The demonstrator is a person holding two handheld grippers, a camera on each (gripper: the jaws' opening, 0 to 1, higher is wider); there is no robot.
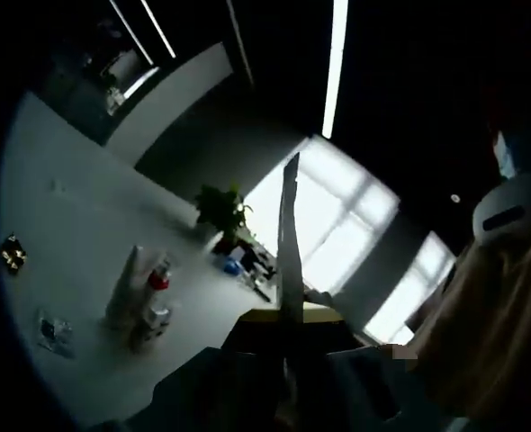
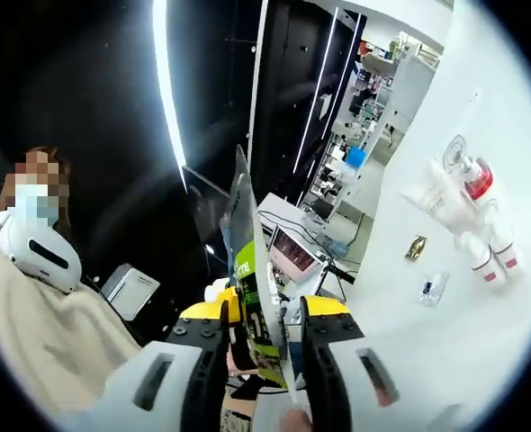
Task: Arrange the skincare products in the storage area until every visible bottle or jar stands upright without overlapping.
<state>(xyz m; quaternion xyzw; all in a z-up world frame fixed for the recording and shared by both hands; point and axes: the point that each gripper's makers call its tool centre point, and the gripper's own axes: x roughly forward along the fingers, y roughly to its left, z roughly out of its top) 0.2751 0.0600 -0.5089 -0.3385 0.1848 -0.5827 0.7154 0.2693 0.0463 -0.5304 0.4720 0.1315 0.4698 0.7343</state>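
Note:
The skincare products [image 2: 463, 202] stand and lean in a tight cluster on the white table [image 2: 445, 360]: a white tube, white bottles with red bands and one red-capped pump bottle. In the dim left gripper view the same cluster [image 1: 144, 301] sits on the table [image 1: 76, 207], far from the jaws. A thin printed card [image 2: 252, 288] rises edge-on in the gap of my right gripper [image 2: 264, 337], whose jaws stand apart; a fingertip shows at its base. The card [image 1: 289, 243] also stands in the gap of my left gripper [image 1: 283, 369], jaws apart.
A small gold-and-dark item [image 2: 416, 247] and a flat sachet [image 2: 432, 288] lie beside the cluster. A potted plant [image 1: 220, 211] stands at the table's far edge. A person in beige [image 2: 40, 333] with a white device stands close by. Shelves and screens [image 2: 292, 252] lie beyond.

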